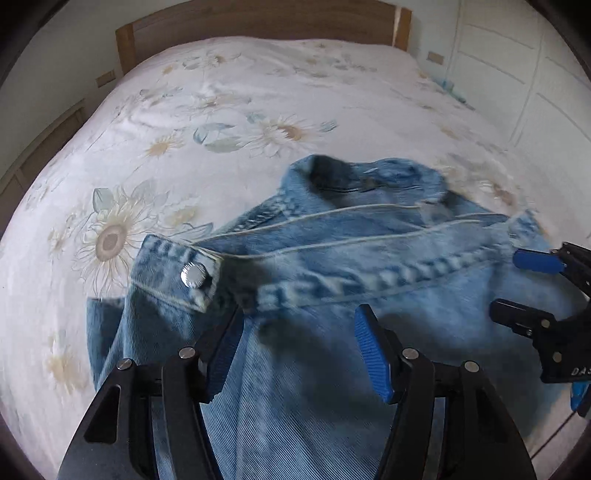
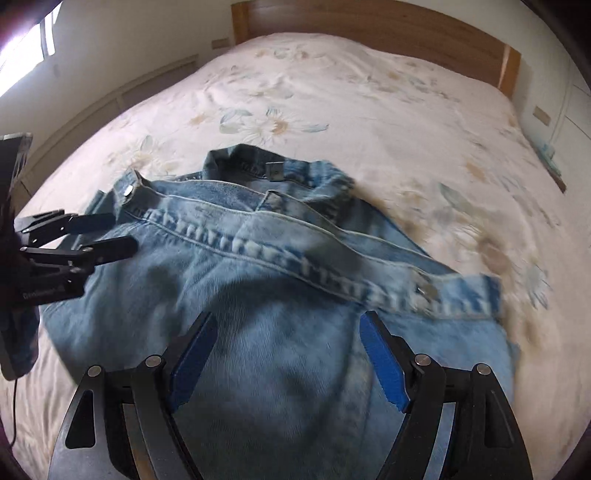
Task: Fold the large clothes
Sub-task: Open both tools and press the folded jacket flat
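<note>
Loosely, denim garment point(image 1: 332, 258) lies beneath both spread fingers point(image 2: 384, 369).

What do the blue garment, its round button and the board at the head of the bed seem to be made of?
The blue garment looks like denim: diagonal twill weave, faded wash, pale stitched seams. Its round button appears to be shiny metal, since it reflects light. The headboard seems to be wood or wood veneer, brown with a matte grain; which one cannot be told.
</note>
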`<state>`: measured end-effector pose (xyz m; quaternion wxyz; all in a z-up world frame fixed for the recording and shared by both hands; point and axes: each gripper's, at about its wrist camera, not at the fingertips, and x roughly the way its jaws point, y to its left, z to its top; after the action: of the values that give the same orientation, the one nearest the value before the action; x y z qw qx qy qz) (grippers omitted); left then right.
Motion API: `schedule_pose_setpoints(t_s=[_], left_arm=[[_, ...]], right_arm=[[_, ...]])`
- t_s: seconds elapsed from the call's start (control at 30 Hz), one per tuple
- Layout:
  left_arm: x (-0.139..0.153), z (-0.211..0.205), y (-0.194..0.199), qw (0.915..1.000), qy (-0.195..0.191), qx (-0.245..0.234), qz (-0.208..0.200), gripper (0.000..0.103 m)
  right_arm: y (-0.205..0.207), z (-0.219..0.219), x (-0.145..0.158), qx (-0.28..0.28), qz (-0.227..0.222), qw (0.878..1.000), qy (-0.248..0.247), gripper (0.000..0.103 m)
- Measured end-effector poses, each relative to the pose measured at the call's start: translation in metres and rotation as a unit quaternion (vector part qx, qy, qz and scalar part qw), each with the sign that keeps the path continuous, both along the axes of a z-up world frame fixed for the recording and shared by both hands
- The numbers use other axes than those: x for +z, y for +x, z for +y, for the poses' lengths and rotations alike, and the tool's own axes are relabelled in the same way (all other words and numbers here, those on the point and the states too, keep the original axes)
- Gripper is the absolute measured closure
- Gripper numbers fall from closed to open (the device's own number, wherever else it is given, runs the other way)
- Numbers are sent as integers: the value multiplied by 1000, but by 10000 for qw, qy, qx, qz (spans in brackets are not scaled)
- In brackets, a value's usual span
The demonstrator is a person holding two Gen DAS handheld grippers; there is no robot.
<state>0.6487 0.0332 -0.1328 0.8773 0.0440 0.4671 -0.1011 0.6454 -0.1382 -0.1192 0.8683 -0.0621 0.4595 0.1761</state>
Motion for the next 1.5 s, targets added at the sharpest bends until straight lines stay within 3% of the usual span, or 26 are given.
schedule_pose_setpoints(t_s=[0.1,0.2,0.23,0.37,0.57,0.77,0.87,0.93,1.1,1.23,1.3,1.5], left_arm=[[-18,27,21,9994,-164,288,99,43],[-21,47,26,9974,-601,387,70,44],[-20,48,26,9972,-618,415,13,46],[-7,53,21,9960,-645,610,-136,48],[28,33,-20,9976,-379,349,-456,39],[-7,34,-40,9994,-44,350,53,37],[-10,55,-53,9977,-134,663,94,32],[-2,62,-62,9967,-233,774,24,32],[18,46,-91,9972,-416,566,-253,32],[-5,40,-101,9981,-255,539,123,32],[-13,47,-107,9974,-364,606,156,31],[3,55,-119,9963,-561,651,71,32]], right_arm=[[28,5,-22,-138,157,9997,-123,23],[48,-6,-31,-427,171,9989,103,20],[53,-9,-32,-491,193,9985,174,15],[53,-13,-26,-589,93,9981,179,15],[21,-39,1,-508,-74,9987,36,15],[-18,-73,-23,-487,251,9975,-446,15],[-35,-103,-27,-650,339,9970,-240,15],[-47,-115,-23,-809,258,9947,-575,15],[-76,-107,-4,-720,29,9968,-349,15],[-91,-90,-13,-503,117,9978,-405,15],[-94,-97,-22,-571,252,9975,-328,15],[-103,-123,-21,-843,311,9953,-349,15]])
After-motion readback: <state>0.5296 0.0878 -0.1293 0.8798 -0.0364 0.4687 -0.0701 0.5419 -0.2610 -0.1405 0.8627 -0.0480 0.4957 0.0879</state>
